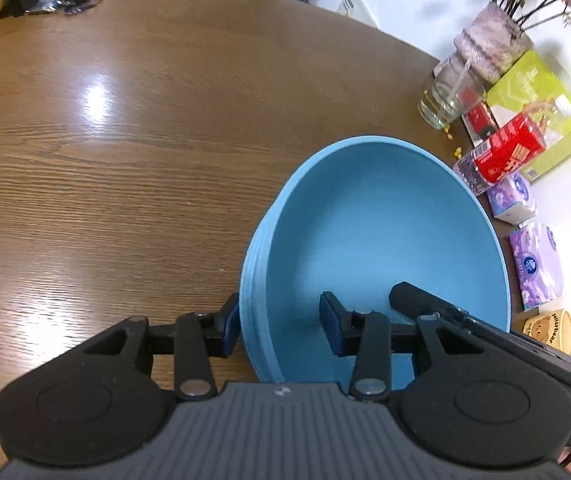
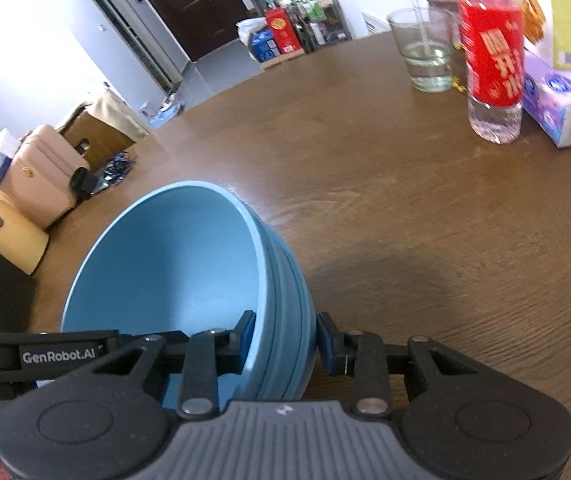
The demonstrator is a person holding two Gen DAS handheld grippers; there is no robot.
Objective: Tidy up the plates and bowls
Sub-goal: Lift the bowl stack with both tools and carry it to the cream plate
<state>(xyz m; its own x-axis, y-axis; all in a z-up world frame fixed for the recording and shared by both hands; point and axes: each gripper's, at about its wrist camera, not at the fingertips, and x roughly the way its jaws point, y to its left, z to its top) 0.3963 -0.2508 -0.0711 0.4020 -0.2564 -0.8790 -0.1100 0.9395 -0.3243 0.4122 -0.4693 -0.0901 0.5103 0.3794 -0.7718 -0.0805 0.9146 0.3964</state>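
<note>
A stack of nested blue bowls (image 1: 377, 216) hangs a little above the brown table (image 1: 125, 120), held from both sides. My left gripper (image 1: 281, 330) is shut on the stack's left wall, one pad outside and one inside the top bowl. My right gripper (image 2: 285, 338) is shut on the opposite wall of the blue bowl stack (image 2: 173, 256) the same way. A finger of the right gripper (image 1: 425, 304) shows inside the bowl in the left wrist view. The left gripper's black arm (image 2: 45, 356) crosses the lower left of the right wrist view. The stack's underside is hidden.
Along the table's right edge stand a glass of water (image 1: 445, 100), a red-labelled bottle (image 2: 493, 64), tissue packs (image 1: 533, 264), a green box (image 1: 537, 112) and a vase of dried flowers (image 1: 493, 44). A pink bag (image 2: 45, 176) sits beyond the table's far left.
</note>
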